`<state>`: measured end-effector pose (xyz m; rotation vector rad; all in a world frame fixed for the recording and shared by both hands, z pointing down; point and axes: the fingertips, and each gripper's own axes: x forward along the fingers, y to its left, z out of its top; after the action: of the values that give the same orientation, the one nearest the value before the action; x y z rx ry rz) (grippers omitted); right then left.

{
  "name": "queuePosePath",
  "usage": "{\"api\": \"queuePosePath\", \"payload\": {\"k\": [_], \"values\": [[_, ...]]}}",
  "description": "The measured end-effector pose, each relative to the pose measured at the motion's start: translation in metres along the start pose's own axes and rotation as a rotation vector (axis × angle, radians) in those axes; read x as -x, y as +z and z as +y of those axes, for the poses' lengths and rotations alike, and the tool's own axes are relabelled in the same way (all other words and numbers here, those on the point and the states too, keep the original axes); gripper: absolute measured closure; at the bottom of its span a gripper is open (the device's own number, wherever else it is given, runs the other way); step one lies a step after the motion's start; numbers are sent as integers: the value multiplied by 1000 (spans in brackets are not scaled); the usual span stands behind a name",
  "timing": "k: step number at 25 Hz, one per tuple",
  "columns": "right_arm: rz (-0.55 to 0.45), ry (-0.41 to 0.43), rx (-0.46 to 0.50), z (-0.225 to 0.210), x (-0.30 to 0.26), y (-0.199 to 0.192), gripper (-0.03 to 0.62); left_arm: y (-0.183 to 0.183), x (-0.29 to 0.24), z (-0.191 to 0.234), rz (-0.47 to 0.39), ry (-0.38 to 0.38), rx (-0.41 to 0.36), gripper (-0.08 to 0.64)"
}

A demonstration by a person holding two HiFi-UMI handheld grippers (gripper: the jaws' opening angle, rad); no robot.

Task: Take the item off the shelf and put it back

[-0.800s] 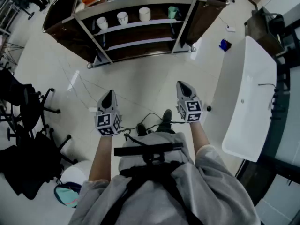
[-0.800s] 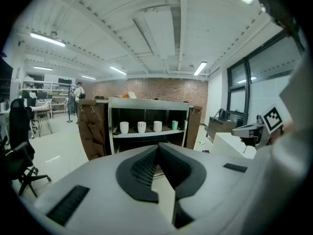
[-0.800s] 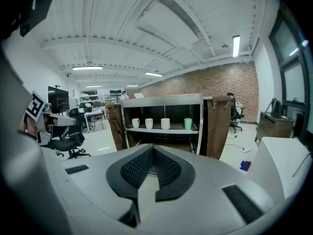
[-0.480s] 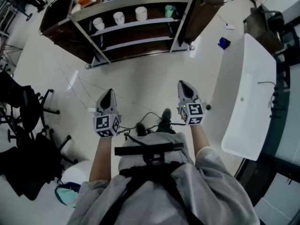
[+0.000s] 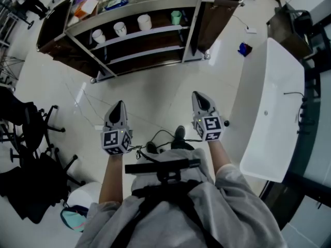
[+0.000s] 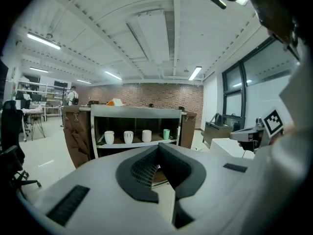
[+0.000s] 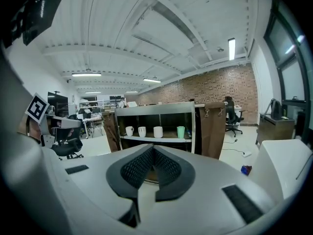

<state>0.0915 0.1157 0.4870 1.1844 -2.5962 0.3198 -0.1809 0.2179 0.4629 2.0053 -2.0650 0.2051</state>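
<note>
Shelf (image 5: pixel 155 31), upper middle of the head view, bearing three white cups (image 5: pixel 144 21) and a green cup (image 5: pixel 176 17), all upright, well ahead of left gripper (image 5: pixel 119 104) and right gripper (image 5: pixel 199 95), both closed and empty; green cup probably nearer the right.

A long white table (image 5: pixel 269 102) stood at three o'clock, with a small blue object (image 5: pixel 244 49) on the floor at one o'clock. Black office chairs (image 5: pixel 31 123) crowded nine o'clock, and a teal bag (image 5: pixel 72 218) lay at seven.
</note>
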Motion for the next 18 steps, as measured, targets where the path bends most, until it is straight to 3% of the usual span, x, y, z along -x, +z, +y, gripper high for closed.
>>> {"api": "queuePosePath", "payload": {"k": [10,18], "values": [[-27,85,-22,-41,-38,23,584,48,-62,-39,-46,15,-45,554],[-22,73,-23,-52,-87,36,584,68,-121,-37,-27,-40,-74,554]]}}
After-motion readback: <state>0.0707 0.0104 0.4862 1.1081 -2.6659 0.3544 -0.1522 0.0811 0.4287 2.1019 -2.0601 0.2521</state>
